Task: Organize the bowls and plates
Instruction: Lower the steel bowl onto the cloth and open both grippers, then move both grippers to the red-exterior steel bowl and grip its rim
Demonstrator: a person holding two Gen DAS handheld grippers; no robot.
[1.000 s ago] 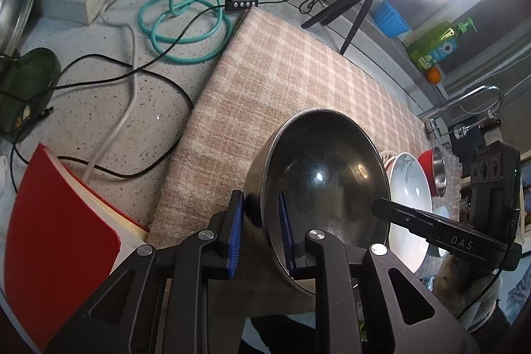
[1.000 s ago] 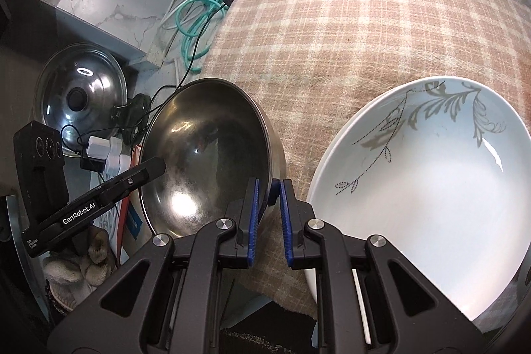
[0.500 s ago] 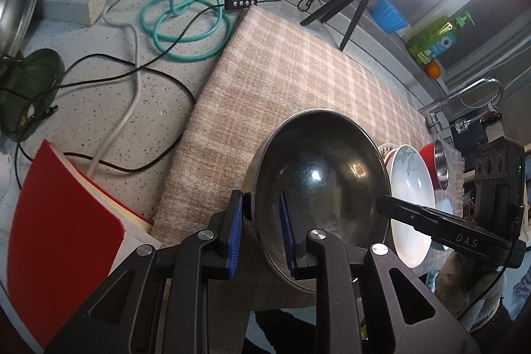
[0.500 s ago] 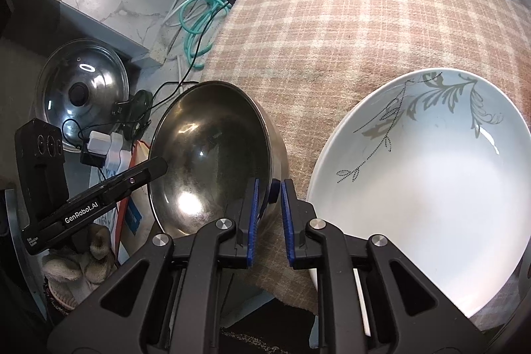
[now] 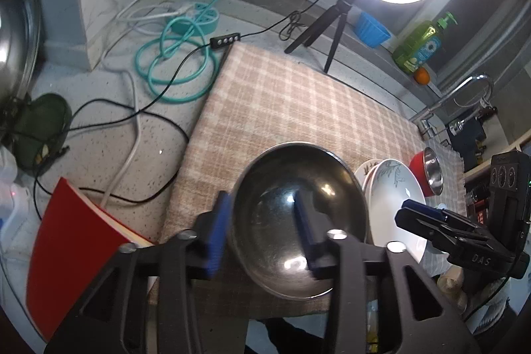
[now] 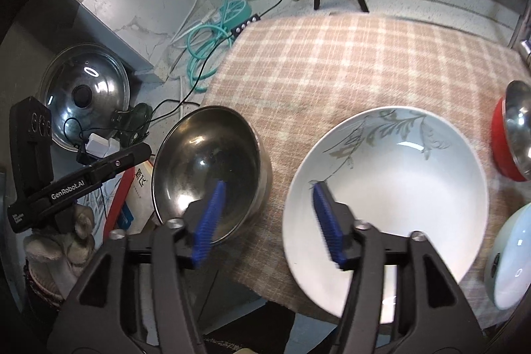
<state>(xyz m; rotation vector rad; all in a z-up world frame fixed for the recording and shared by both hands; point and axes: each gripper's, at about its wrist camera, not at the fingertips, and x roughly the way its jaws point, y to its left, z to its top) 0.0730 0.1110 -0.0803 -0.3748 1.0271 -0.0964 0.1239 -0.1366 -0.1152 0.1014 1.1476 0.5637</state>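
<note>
we see steel bowl (image 5: 298,218) on plaid mat (image 5: 298,108) at bench's near edge. left gripper (image 5: 262,231) opening, straddles its left rim, pads clear. right gripper (image 6: 268,221) opening, empty, between bowl and white plate (image 6: 398,188); plate right of bowl.

Black left claw (image 5: 262,228) and right claw (image 6: 270,216), ribbed blue pads, silver screws, white lettering, knitted grey glove (image 6: 56,241)

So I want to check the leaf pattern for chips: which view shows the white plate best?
The right wrist view: the white plate fills the frame, its leaf print and most of the rim clear on the checked cloth. In the left wrist view the plate is small at the right, partly behind the steel bowl.
</note>
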